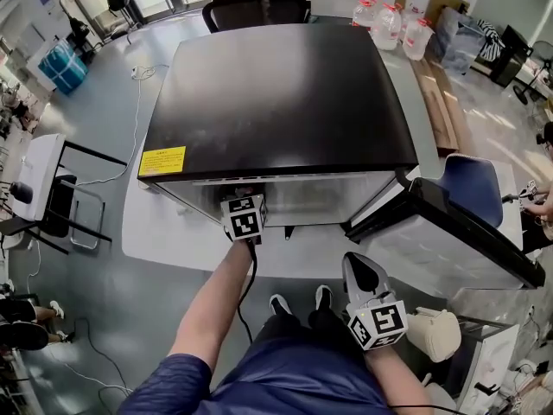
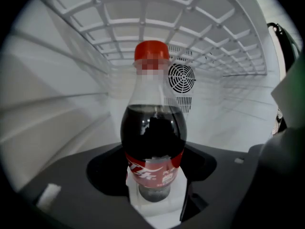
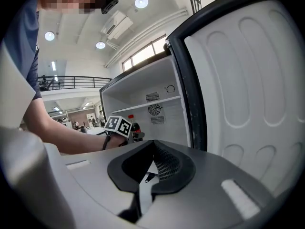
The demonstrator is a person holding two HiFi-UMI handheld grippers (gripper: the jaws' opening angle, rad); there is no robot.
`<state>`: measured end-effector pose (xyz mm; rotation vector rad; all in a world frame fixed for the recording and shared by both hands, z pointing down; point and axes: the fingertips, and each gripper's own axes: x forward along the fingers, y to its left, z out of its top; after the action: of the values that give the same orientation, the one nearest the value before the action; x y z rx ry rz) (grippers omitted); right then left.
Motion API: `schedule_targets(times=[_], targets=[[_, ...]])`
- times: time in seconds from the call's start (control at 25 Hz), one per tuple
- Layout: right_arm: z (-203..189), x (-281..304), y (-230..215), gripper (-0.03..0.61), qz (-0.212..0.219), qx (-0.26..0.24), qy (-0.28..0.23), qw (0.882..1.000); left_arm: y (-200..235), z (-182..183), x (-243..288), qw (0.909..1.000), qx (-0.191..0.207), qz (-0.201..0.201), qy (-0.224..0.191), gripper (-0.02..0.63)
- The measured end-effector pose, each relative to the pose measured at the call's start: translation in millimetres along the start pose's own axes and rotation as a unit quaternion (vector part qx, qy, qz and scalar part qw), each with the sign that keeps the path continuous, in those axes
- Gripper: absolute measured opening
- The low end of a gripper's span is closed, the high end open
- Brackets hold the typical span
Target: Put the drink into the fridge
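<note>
Fridge [image 1: 276,93] is open, with its door [image 1: 449,232] swung out to your right. The left gripper [image 2: 155,202] is reached into the cabinet and clamped on the drink bottle [image 2: 152,132], with the white pads [image 2: 132,190] pressed to the lower body at the red label. The bottle holds dark cola up to the shoulder and the neck is clear. The long axis is upright in the left gripper view, with the red cap [image 2: 151,50] pointing up toward the wire shelf [image 2: 190,27]. Cap is close under the shelf but not touching it. The bottle base is hidden by the jaws, so I can't tell if it's resting on the fridge floor. The white side wall is to the bottle's left and the back wall with the fan grille [image 2: 181,78] is behind it, with free space on both sides. The right gripper [image 3: 141,194] is outside the fridge, low and just beside the door's white inner liner [image 3: 248,89]. Its jaws are nearly together with only a thin slit between them, and they hold nothing.
</note>
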<state>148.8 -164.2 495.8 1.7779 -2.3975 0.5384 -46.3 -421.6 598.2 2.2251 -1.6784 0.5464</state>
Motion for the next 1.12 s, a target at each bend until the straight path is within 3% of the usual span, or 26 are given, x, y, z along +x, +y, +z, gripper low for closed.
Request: schedule_targets(times=[0.48,1.12], targets=[[-8.3,0.0,-4.2,0.006,-0.006,0.007,0.005,1.0,-0.4,0.1,10.8,0.9995,0.029,0.0,-0.008,0.314],[-4.0,10.0,2.4,0.008,0.016,0.002,0.004,1.0,-2.2,3.1,2.3,0.9982,0.06,0.003,-0.003,0.328]])
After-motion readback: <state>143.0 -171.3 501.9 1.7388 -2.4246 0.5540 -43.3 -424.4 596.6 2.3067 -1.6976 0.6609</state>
